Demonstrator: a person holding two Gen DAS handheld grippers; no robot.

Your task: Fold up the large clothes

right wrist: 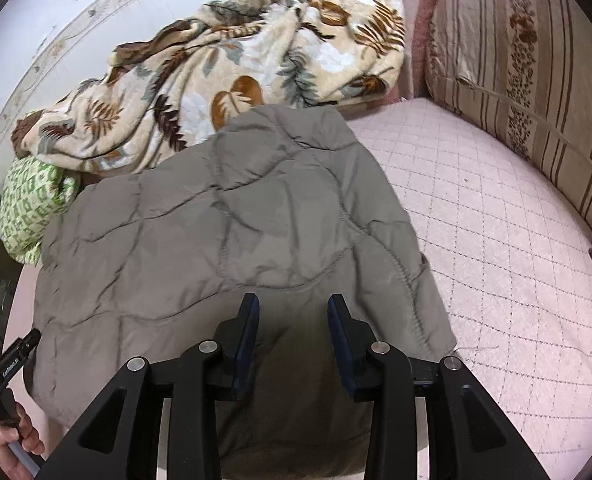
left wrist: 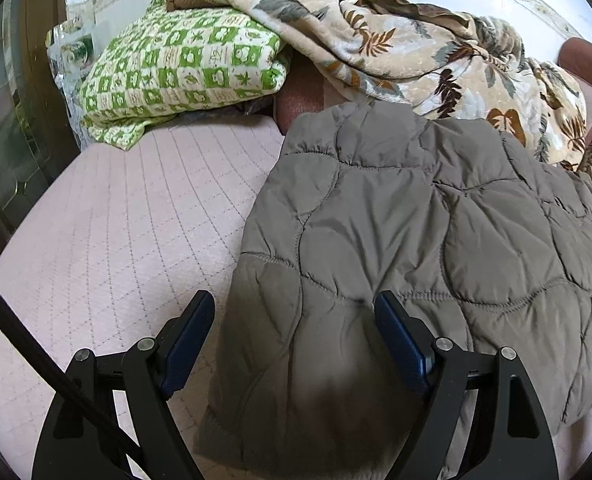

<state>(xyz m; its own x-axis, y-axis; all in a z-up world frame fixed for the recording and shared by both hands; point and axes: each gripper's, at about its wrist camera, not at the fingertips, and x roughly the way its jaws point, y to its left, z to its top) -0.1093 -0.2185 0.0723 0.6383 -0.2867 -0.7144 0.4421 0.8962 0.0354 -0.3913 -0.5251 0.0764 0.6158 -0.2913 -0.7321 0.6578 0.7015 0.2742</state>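
A grey quilted puffer jacket (left wrist: 416,220) lies folded into a compact block on a pink quilted mattress (left wrist: 116,220). It also shows in the right wrist view (right wrist: 224,232). My left gripper (left wrist: 294,308) is open, hovering over the jacket's near left edge with nothing between its blue pads. My right gripper (right wrist: 293,312) is open over the jacket's near right part, also empty. The other hand-held gripper (right wrist: 12,364) shows at the lower left of the right wrist view.
A leaf-print beige blanket (left wrist: 396,40) is bunched behind the jacket. A green-and-white checked folded quilt (left wrist: 184,68) lies at the back left. A striped cushion (right wrist: 528,80) stands along the mattress's right side. Bare pink mattress (right wrist: 516,240) lies right of the jacket.
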